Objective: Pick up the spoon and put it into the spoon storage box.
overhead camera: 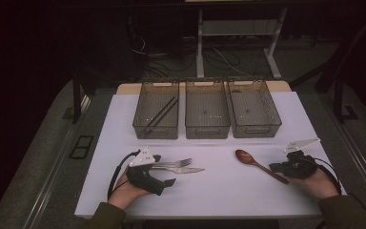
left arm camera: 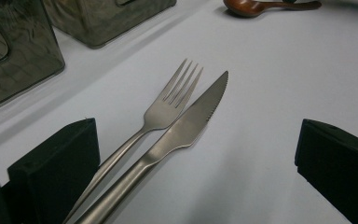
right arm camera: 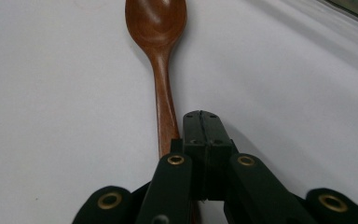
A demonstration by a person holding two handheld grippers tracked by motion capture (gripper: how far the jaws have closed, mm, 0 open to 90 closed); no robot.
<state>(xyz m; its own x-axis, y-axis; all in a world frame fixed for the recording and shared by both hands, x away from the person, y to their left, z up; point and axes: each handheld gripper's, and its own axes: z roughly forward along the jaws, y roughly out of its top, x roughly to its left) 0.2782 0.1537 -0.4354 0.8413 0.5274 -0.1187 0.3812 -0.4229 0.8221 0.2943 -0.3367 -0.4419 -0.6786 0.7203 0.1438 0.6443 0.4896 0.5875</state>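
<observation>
The wooden spoon (overhead camera: 257,164) lies flat on the white table (overhead camera: 219,191), at about 4 o'clock from the table's centre in the high view, bowl toward 10 o'clock and handle toward 4 o'clock. The right gripper (overhead camera: 279,168) sits over the handle end. In the right gripper view its two jaws are pressed together with no gap, and the spoon's handle (right arm camera: 165,112) runs just beside them on their left and passes under the gripper body; the closed jaws hold nothing between them.

The fork (overhead camera: 174,163) and the knife (overhead camera: 183,170) lie side by side, touching along their handles, at about 8 o'clock from the table's centre, tips toward 3 o'clock. The left gripper (overhead camera: 164,175) rests at their handle ends. In the left gripper view its jaws stand wide apart; both handles pass close to the left-hand jaw, with the fork (left arm camera: 168,105) on the left and the knife (left arm camera: 186,126) on the right. The jaws grip neither item.

Three mesh bins stand in a row at 12 o'clock. The left bin (overhead camera: 145,125) contains a pair of dark chopsticks (overhead camera: 162,114). The middle bin (overhead camera: 207,130) and the right bin (overhead camera: 274,119) stand beside it.
</observation>
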